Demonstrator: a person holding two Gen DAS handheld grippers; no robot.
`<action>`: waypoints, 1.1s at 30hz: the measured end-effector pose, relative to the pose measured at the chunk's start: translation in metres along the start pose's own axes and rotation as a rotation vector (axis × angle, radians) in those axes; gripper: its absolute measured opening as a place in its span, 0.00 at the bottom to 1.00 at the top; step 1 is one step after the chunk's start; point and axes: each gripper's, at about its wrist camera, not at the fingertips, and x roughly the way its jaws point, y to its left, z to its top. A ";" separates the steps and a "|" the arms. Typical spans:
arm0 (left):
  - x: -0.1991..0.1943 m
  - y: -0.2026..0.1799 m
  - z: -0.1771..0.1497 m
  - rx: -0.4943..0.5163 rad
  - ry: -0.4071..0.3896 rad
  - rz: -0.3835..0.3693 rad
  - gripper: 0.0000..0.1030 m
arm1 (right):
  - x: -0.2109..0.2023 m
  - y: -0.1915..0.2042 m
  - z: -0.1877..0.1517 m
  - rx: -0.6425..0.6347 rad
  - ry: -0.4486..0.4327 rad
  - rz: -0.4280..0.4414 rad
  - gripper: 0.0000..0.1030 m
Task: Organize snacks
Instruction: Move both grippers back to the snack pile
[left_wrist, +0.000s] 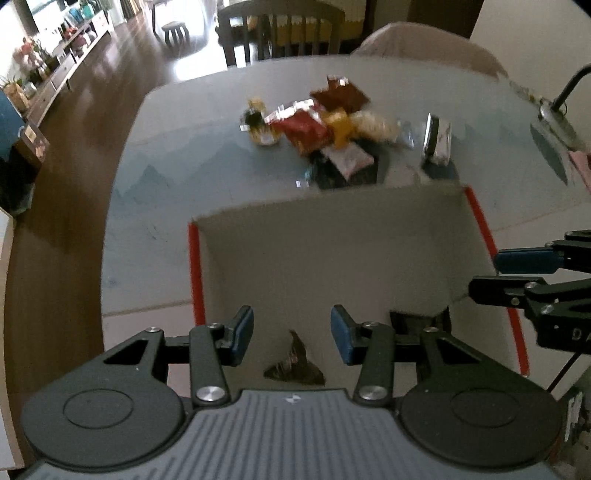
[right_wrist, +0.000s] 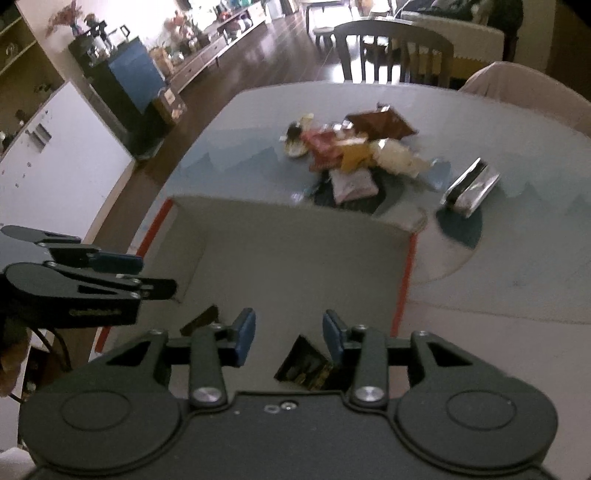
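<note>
While both tools hung over the open grey cardboard box with red-edged side walls (left_wrist: 325, 258), I saw my left gripper (left_wrist: 291, 334) with its blue-padded fingers spread apart and nothing between them. Below it, on the box floor, lay a small dark crumpled snack wrapper (left_wrist: 293, 365), and a second dark packet (left_wrist: 417, 323) sat toward the box's right corner. My right gripper (right_wrist: 289, 334) was likewise released and gripping nothing, poised above a dark packet with gold print (right_wrist: 304, 365) inside the box. Beyond the box's far wall, on the pale round table (left_wrist: 166, 192), the rest of the snacks waited in a loose pile of red, brown, yellow and white packets (left_wrist: 317, 125). Just right of that pile, apart from it, stood a silver foil packet (left_wrist: 437, 138). Motion blur softened the packets' details.
</note>
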 end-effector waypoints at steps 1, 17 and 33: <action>-0.003 0.001 0.004 0.000 -0.012 0.002 0.44 | -0.004 -0.002 0.002 0.003 -0.011 -0.003 0.44; -0.014 0.004 0.079 -0.030 -0.092 -0.037 0.74 | -0.035 -0.066 0.060 0.084 -0.149 -0.126 0.99; 0.078 -0.009 0.176 0.087 0.106 -0.078 0.74 | 0.031 -0.159 0.132 0.243 -0.071 -0.235 0.99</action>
